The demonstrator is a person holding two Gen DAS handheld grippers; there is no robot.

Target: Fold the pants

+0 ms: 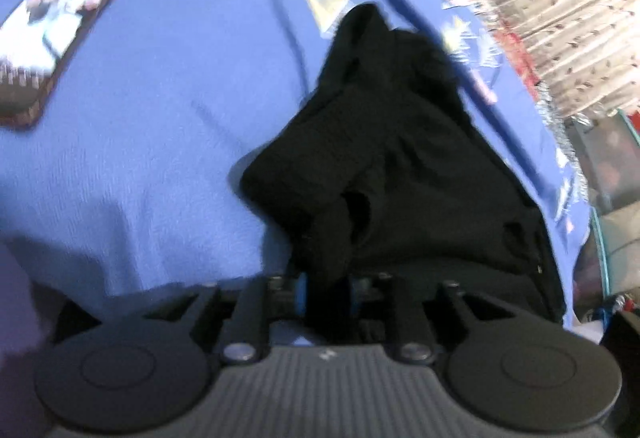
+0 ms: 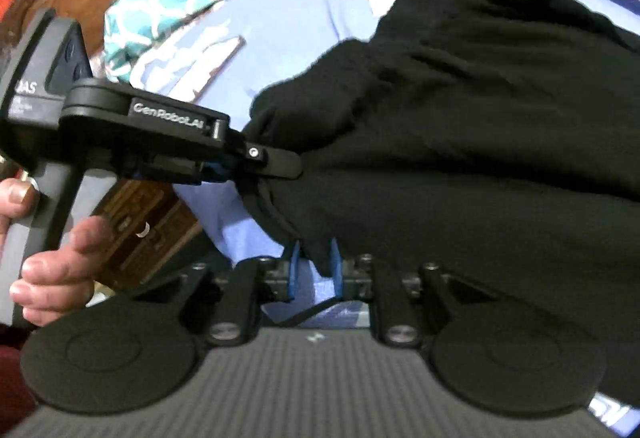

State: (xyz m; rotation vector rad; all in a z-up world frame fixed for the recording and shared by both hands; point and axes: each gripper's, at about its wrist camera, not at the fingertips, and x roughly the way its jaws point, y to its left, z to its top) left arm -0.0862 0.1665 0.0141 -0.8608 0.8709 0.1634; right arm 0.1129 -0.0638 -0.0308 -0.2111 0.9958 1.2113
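The black pants [image 1: 400,166] lie bunched on a blue bedsheet [image 1: 160,118], filling the centre and right of the left wrist view and most of the right half of the right wrist view. Folding looks barely begun: the cloth is rumpled, with no flat layer or clean crease to be seen, so spreading and every fold remain.

The left tongs [image 1: 326,290] are pinched on a hanging fold of the pants at the lower centre of that frame, blue pads pressing either side. The right tongs [image 2: 314,270] are likewise clamped on an edge of the fabric at lower centre. In the right wrist view the left tongs reach in from the left edge, held by a hand [image 2: 48,262], and bite the pants just beside the right grip.

A phone [image 1: 60,38] rests at the upper left of the left view, well apart from the pants. Bare sheet lies to the left; the bed's edge runs close along the right.
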